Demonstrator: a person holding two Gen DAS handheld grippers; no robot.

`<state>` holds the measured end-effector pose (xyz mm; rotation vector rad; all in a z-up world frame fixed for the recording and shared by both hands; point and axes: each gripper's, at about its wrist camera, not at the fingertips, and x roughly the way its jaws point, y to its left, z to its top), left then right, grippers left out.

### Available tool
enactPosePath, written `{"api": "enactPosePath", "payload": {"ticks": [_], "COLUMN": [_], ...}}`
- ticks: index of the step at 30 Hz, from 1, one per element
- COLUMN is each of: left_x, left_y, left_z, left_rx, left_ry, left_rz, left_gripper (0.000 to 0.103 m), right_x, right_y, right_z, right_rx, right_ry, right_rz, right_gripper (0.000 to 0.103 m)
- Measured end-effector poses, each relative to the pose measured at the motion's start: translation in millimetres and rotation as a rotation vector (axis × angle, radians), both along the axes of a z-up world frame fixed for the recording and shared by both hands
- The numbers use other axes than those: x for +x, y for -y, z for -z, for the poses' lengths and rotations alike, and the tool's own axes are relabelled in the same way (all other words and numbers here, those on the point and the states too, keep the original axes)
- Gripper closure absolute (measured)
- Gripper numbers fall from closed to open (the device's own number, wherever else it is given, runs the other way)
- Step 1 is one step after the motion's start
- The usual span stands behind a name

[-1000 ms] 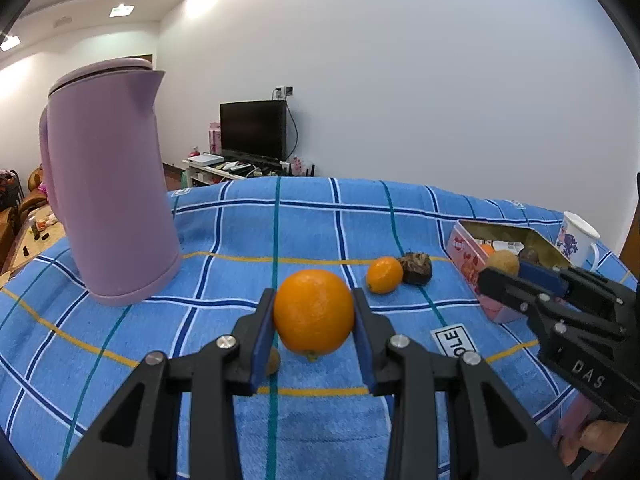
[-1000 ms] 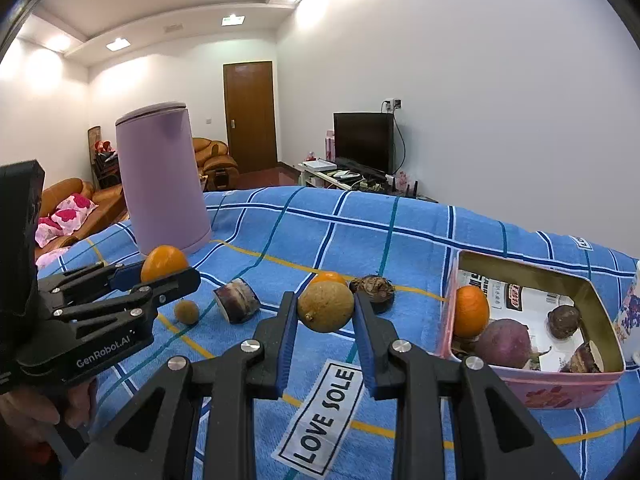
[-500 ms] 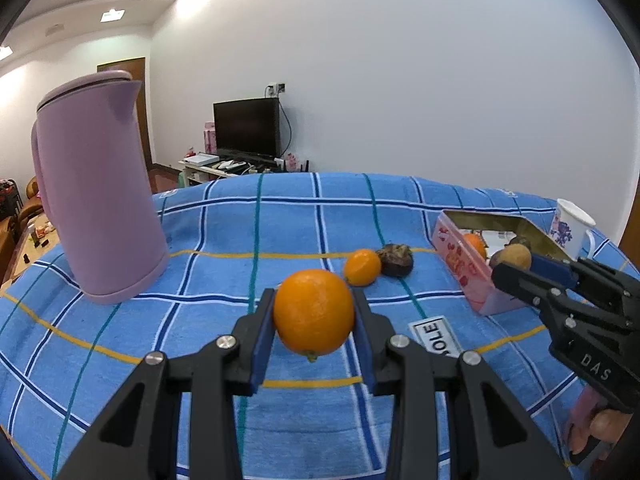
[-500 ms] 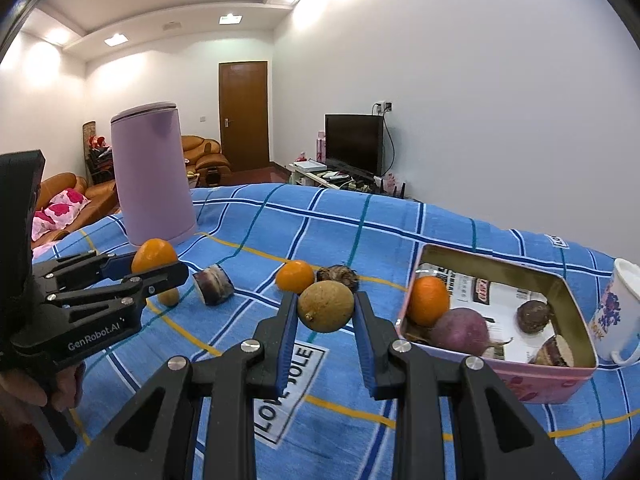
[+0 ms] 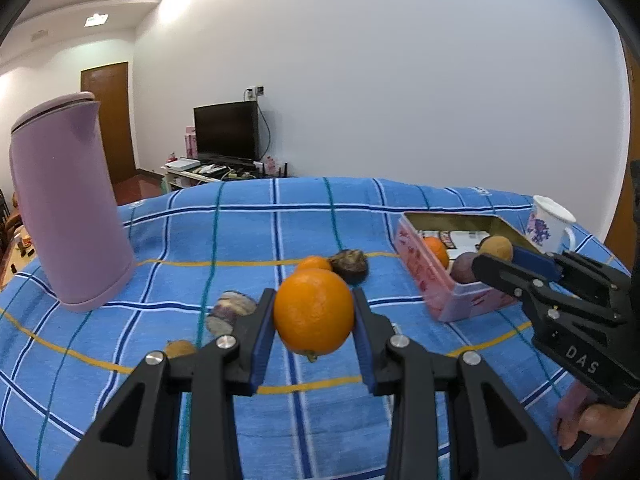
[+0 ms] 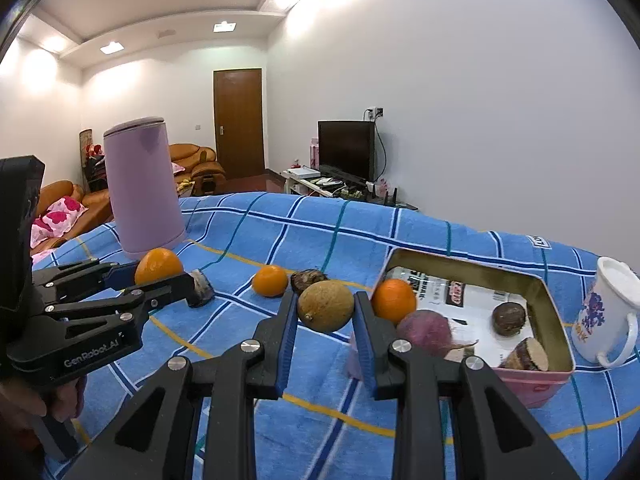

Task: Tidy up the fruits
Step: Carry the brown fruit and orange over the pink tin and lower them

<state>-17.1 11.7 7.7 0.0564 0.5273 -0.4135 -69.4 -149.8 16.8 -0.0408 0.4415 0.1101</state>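
Observation:
My left gripper (image 5: 314,309) is shut on a large orange (image 5: 314,312), held above the blue checked cloth. My right gripper (image 6: 326,305) is shut on a brownish-yellow round fruit (image 6: 326,306) just left of the pink tin (image 6: 468,264). From the left wrist view, that fruit (image 5: 496,247) hangs over the tin's near corner (image 5: 440,292). In the tin lie an orange (image 6: 394,300), a purple root (image 6: 424,330), a dark round fruit (image 6: 508,318) and a cut brown piece (image 6: 526,354). A small orange (image 6: 270,280) and a dark fruit (image 6: 308,278) rest on the cloth.
A tall purple kettle (image 5: 68,204) stands at the left of the table. A white mug (image 6: 608,316) sits right of the tin. A cut purple piece (image 5: 232,308) and a small brown fruit (image 5: 180,347) lie near my left fingers. A hand grips each tool's handle.
Both grippers have carried their fruits to the right across the table, nearer the tin. The kettle has slid left in both views. Neither grip has changed.

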Motion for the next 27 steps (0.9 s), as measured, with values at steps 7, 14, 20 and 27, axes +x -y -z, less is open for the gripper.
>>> {"api": "enactPosePath", "payload": {"ticks": [7, 14, 20, 27], "left_x": [-3.4, -4.0, -3.6, -0.7], "left_y": [16.8, 33.5, 52.3, 79.1], "left_z": [-5.5, -8.1, -9.6, -15.4], "left_rx": [-0.019, -0.033, -0.021, -0.018], "left_ry": [0.004, 0.004, 0.009, 0.019], "left_rz": [0.021, 0.041, 0.062, 0.102], "left_gripper": [0.065, 0.065, 0.065, 0.065], "right_x": [-4.4, -7.7, -9.8, -11.8], "right_y": [23.0, 52.6, 78.6, 112.1], "right_z": [-4.4, -9.3, -14.9, -18.7], "right_rx": [0.015, 0.047, 0.068, 0.083], "right_ry": [0.021, 0.037, 0.053, 0.070], "right_rz": [0.029, 0.072, 0.113, 0.180], "right_gripper": [0.073, 0.073, 0.073, 0.073]}}
